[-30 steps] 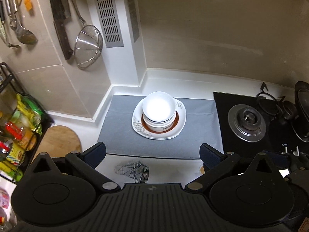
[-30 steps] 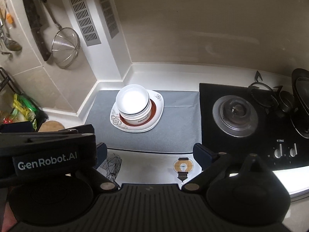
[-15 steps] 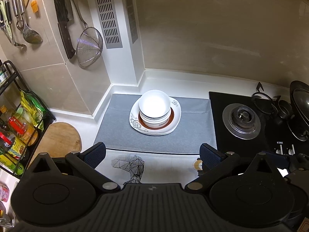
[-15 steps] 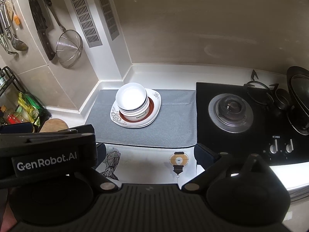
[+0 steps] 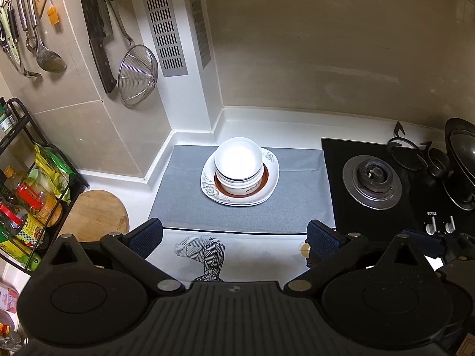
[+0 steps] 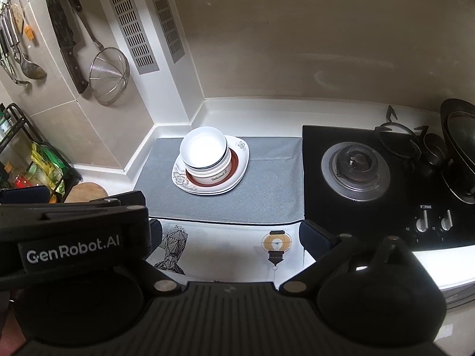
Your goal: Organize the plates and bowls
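A stack of white bowls (image 5: 239, 163) (image 6: 204, 155) sits on a brown-rimmed plate, which rests on a white flower-patterned plate (image 5: 268, 185) (image 6: 240, 160). The pile stands on a grey mat (image 5: 297, 195) (image 6: 267, 190) on the counter. My left gripper (image 5: 234, 235) hangs open above the counter's front, well short of the stack, with nothing between its fingers. My right gripper (image 6: 230, 233) is also open and empty, level with the left one; the left gripper's body (image 6: 74, 237) covers its left finger.
A black gas hob (image 5: 371, 178) (image 6: 356, 166) with a dark wok (image 5: 463, 160) lies to the right. Utensils, a cleaver and a strainer (image 5: 136, 74) hang on the left wall. A rack of bottles (image 5: 26, 195) and a round wooden board (image 5: 95, 216) stand at the left.
Both grippers have drawn back and up from the stack, which now looks smaller and farther. The dishes have not moved.
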Demonstrator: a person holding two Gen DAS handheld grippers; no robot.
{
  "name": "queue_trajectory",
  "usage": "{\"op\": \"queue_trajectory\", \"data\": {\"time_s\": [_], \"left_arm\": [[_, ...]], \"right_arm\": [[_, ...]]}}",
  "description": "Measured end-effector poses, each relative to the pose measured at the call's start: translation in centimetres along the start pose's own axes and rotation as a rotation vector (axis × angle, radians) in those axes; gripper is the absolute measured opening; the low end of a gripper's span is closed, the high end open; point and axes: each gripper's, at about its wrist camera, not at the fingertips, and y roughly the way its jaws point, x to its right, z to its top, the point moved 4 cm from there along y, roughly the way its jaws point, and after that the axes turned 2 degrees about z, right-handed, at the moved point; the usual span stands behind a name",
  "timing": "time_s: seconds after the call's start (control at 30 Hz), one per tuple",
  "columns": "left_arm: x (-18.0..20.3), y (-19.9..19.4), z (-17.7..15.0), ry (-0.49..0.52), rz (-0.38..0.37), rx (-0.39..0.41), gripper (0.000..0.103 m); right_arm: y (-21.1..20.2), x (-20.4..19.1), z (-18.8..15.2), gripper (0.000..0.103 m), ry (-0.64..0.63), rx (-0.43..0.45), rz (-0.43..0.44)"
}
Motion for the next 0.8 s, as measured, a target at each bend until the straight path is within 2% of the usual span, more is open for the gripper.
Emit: {"op": "queue_trajectory", "data": {"time_s": [0.37, 0.8], "left_arm": [[-0.21, 0.26, -0.27, -0.005, -0.027, -0.026, 0.103], [-0.61, 0.02, -0.59, 0.002, -0.031, -0.021, 0.103]], "right_arm": [[0.13, -0.08, -0.56, 0.101, 0.021, -0.024, 0.018], [-0.08, -0.76, -0.95, 0.101, 0.016, -0.020, 0.009]]}}
